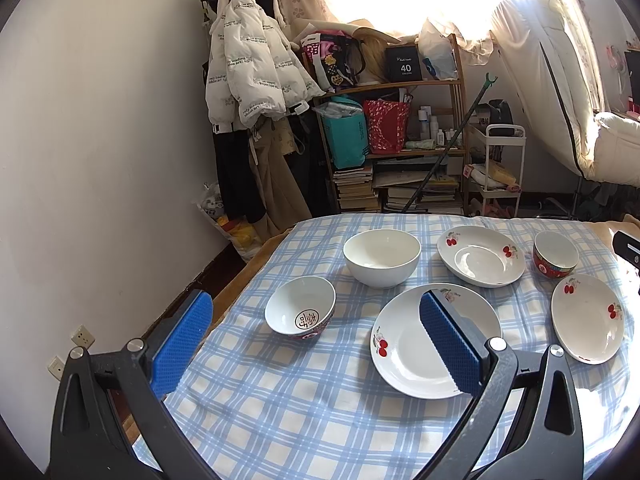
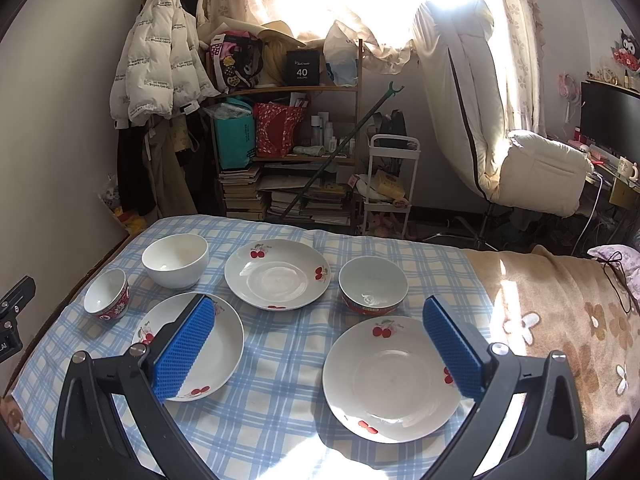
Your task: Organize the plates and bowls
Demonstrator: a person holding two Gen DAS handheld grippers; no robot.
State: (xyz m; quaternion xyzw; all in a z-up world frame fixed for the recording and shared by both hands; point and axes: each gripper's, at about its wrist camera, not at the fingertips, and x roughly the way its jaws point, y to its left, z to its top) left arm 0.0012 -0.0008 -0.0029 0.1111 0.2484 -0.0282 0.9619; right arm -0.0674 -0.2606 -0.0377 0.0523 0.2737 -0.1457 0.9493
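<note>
Three white plates with cherry prints lie on the checked cloth: one near (image 1: 400,360) (image 2: 216,344), one far (image 1: 480,258) (image 2: 278,274), one on the right (image 1: 586,316) (image 2: 392,376). A plain white bowl (image 1: 382,256) (image 2: 176,258) stands at the back left. Two red-patterned bowls stand apart: a small one (image 1: 300,306) (image 2: 106,296) on the left and another (image 1: 556,254) (image 2: 372,284) on the right. My left gripper (image 1: 316,300) hovers open before the small bowl and the near plate. My right gripper (image 2: 318,306) is open above the two nearer plates. Neither holds anything.
The blue checked cloth (image 2: 280,392) lies over a bed, with a brown flowered blanket (image 2: 560,320) to the right. A wall runs close along the left. Beyond the far edge stand a cluttered shelf (image 2: 288,152), a white cart (image 2: 390,184) and a chair (image 2: 536,168).
</note>
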